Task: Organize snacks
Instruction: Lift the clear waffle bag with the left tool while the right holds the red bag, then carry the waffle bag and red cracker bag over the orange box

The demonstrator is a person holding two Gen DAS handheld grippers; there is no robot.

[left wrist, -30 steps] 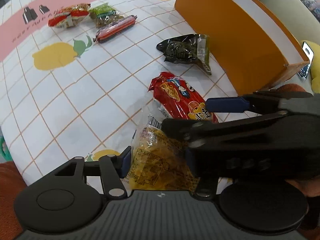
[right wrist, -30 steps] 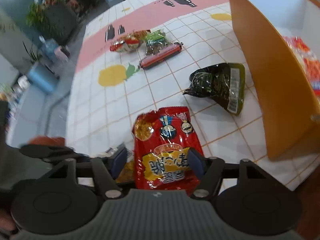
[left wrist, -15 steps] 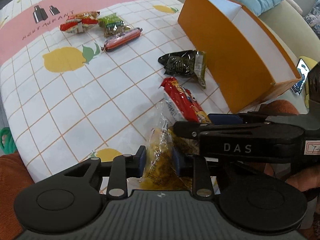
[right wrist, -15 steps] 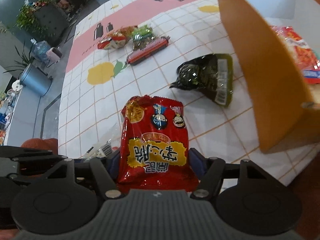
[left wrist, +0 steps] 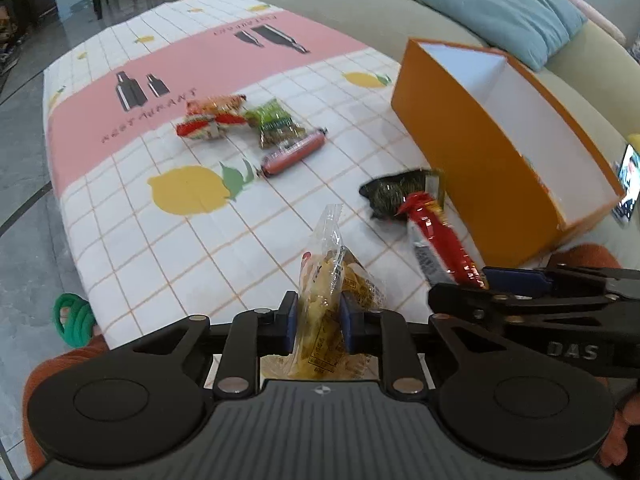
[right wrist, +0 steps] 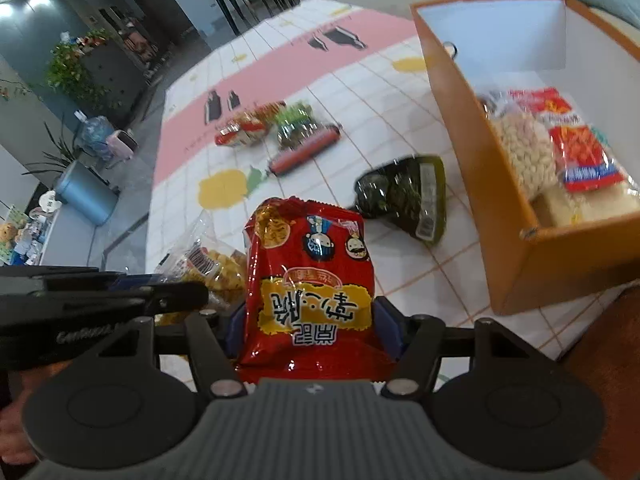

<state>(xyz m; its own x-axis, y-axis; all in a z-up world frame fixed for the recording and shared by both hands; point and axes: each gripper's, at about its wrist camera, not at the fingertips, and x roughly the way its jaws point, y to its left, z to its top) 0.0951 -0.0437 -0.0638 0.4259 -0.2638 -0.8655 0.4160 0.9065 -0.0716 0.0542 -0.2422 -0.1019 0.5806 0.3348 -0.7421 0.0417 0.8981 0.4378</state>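
A clear bag of yellow snacks (left wrist: 324, 276) stands upright between the blue pads of my left gripper (left wrist: 318, 316). The jaws are closing and squeeze it, and it hangs above the tablecloth. My right gripper (right wrist: 310, 320) is closing on a red noodle-snack bag (right wrist: 312, 264), pads against both of its sides, also lifted. The open orange box (right wrist: 480, 168) stands to the right and holds a bag of peanuts (right wrist: 520, 152) and a red pack (right wrist: 580, 152). The two grippers are side by side.
On the lemon-print cloth lie a dark green pack (left wrist: 396, 194) by the box, a red sausage (left wrist: 294, 154), a green pack (left wrist: 274, 122) and a red-and-white pack (left wrist: 212, 118). A sofa with a blue cushion (left wrist: 504, 4) lies beyond. The table's near edge is just below the grippers.
Both grippers have narrowed onto their bags and risen. The yellow bag went from lying flat to pinched upright; the red bag has come off the cloth and moved toward the box.
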